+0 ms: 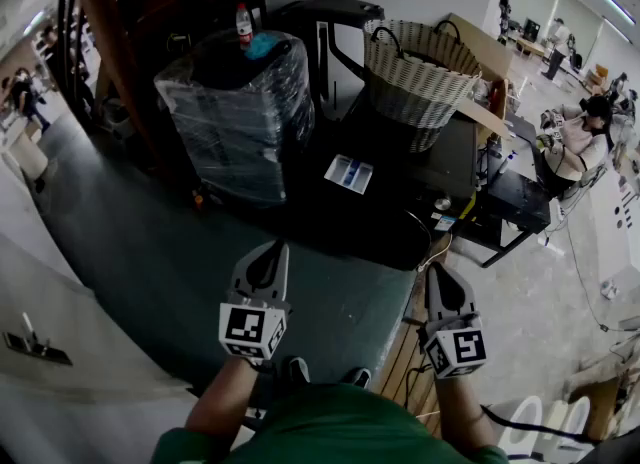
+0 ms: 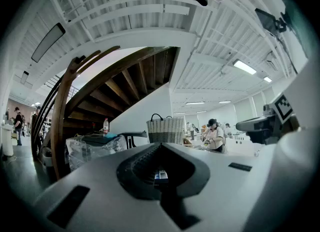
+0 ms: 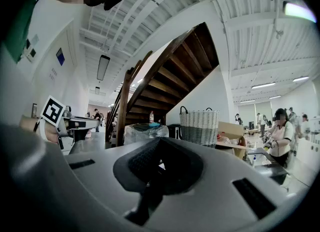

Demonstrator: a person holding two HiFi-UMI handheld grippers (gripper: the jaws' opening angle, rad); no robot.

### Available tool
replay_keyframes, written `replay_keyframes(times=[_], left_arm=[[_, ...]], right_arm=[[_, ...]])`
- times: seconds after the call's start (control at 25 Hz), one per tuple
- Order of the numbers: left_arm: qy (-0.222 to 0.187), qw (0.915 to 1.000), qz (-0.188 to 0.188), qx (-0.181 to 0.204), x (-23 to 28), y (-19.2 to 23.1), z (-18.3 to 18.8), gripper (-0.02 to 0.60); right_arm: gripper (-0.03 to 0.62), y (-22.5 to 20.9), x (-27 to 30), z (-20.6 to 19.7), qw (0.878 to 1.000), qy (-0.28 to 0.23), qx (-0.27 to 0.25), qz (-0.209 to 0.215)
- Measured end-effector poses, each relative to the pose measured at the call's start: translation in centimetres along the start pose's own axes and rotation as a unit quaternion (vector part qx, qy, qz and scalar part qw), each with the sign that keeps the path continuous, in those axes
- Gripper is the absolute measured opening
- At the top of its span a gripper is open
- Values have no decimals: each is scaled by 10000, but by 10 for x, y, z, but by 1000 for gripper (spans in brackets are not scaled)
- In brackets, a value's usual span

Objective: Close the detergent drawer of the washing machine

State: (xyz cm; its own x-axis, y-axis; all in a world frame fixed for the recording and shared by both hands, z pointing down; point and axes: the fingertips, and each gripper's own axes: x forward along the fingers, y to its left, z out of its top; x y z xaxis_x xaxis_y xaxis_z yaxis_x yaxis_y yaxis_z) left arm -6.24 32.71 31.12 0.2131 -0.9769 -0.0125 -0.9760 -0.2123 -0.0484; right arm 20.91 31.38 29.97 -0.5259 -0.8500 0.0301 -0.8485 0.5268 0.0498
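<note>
Well ahead of my claws, the detergent drawer (image 1: 349,173) stands open on the washing machine (image 1: 385,227). My left gripper (image 1: 272,252), pinched together and empty like my right gripper (image 1: 440,274), points straight at it, seemingly nearer.

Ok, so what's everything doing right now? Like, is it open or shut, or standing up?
detergent drawer: open, pulled out, compartments showing.
left gripper: shut, empty, short of the drawer.
right gripper: shut, empty, short of the drawer.
wicker basket: upright, handles up.
bottle: upright on the wrapped box.
wrapped box: covered in clear plastic.
</note>
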Motion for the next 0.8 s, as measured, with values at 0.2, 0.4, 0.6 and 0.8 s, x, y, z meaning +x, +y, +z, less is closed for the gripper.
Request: replay_keyframes(times=[0.2,0.4,0.6,0.8], left_arm=[[26,9999,-60,-95,4,1,8,23],[46,9999,-111,-105,6,12,4,23],[8,9998,-134,-115,6,41,-1,23],[-11,9996,-164,-213,3,74,-12,23]], right_arm=[[15,6,6,1,10000,41,11,-4],[15,13,13,4,9999,-98,121,62],[15,28,29,8,9997,-192,133,-67],[15,43,45,7,9993,-186,104,-300]])
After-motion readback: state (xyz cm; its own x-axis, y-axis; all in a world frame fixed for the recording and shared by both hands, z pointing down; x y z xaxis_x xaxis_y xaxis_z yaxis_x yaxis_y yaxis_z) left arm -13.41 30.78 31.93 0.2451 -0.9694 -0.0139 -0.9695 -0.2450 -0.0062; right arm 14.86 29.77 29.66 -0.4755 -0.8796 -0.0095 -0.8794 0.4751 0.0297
